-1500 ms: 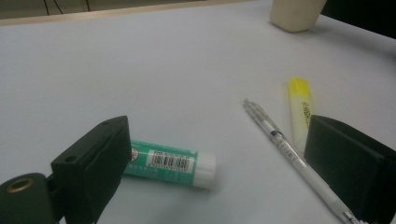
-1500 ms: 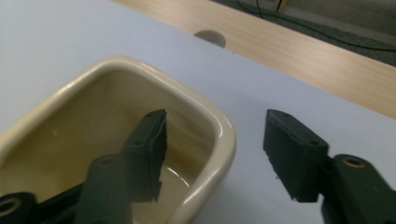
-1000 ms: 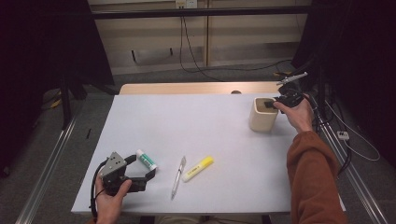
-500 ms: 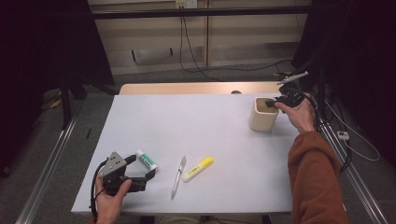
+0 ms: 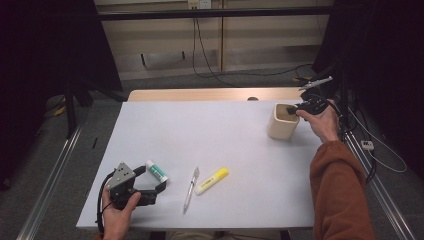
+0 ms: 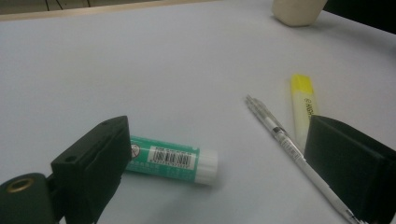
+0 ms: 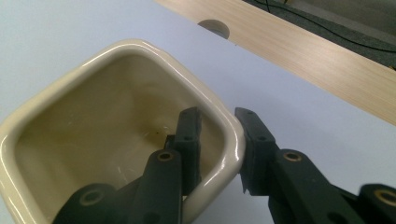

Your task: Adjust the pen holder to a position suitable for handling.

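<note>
A cream square cup (image 5: 282, 121) stands at the table's far right. My right gripper (image 5: 293, 108) is at its right rim. In the right gripper view one jaw is inside the cup (image 7: 135, 51) and the other outside, and the gripper (image 7: 217, 116) is shut on the wall. Near the front left, my left gripper (image 5: 152, 179) rests low and open. A green and white glue stick (image 5: 156, 171) lies between its jaws (image 6: 217, 133), close to the left one (image 6: 173, 158). A clear pen (image 5: 190, 190) (image 6: 285, 137) and a yellow highlighter (image 5: 212, 180) (image 6: 303, 105) lie just to the right.
The white table top (image 5: 210, 135) ends in a wooden strip (image 5: 210, 94) at the far edge, with a round hole (image 7: 214, 25) near the cup. Cables trail on the floor (image 5: 380, 150) to the right, and a metal rail (image 5: 55, 175) runs along the left.
</note>
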Available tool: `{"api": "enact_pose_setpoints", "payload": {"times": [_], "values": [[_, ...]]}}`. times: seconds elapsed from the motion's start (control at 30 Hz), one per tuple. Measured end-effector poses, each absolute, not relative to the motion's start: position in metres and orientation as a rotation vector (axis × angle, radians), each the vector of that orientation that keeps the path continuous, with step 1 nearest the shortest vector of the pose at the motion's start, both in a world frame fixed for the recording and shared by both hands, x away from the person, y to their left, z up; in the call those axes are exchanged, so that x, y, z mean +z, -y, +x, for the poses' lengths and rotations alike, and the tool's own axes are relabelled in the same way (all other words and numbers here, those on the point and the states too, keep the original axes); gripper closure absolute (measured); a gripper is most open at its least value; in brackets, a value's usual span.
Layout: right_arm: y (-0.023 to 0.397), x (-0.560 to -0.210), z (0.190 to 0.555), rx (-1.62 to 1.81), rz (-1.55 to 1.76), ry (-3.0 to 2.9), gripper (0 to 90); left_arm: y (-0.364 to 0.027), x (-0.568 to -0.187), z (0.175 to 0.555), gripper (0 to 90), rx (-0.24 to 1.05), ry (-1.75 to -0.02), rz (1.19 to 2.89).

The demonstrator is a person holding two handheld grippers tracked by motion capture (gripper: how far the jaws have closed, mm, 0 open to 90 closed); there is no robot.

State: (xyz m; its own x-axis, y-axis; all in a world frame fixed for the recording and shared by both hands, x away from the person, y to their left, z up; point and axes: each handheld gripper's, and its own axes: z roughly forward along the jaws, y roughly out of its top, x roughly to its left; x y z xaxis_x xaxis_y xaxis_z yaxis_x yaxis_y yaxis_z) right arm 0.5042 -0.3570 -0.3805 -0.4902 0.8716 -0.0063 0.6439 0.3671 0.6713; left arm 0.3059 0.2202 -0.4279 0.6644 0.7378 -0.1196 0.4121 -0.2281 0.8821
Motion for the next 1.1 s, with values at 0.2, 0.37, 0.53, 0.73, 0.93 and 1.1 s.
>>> {"api": "enact_pose_setpoints", "payload": {"times": [0.2, 0.37, 0.53, 0.73, 0.93, 1.1], "values": [[0.356, -0.377, 0.502, 0.891, 1.322, -2.275, 72.6, -0.220, -0.428, 0.306, 7.5, 0.396, -0.913, 1.855], [0.353, -0.369, 0.497, 0.922, 1.313, -2.268, 72.6, -0.220, -0.428, 0.306, 7.5, 0.399, -0.909, 1.860], [0.340, -0.362, 0.490, 0.949, 1.249, -2.307, 72.6, -0.220, -0.428, 0.306, 7.5, 0.397, -0.911, 1.855], [0.317, -0.354, 0.486, 0.975, 1.193, -2.327, 72.6, -0.221, -0.427, 0.306, 7.5, 0.395, -0.911, 1.850], [0.291, -0.350, 0.482, 0.983, 1.160, -2.359, 72.6, -0.220, -0.427, 0.306, 7.5, 0.393, -0.901, 1.856], [0.269, -0.348, 0.482, 0.995, 1.114, -2.392, 72.6, -0.221, -0.427, 0.305, 7.5, 0.394, -0.903, 1.852]]}}
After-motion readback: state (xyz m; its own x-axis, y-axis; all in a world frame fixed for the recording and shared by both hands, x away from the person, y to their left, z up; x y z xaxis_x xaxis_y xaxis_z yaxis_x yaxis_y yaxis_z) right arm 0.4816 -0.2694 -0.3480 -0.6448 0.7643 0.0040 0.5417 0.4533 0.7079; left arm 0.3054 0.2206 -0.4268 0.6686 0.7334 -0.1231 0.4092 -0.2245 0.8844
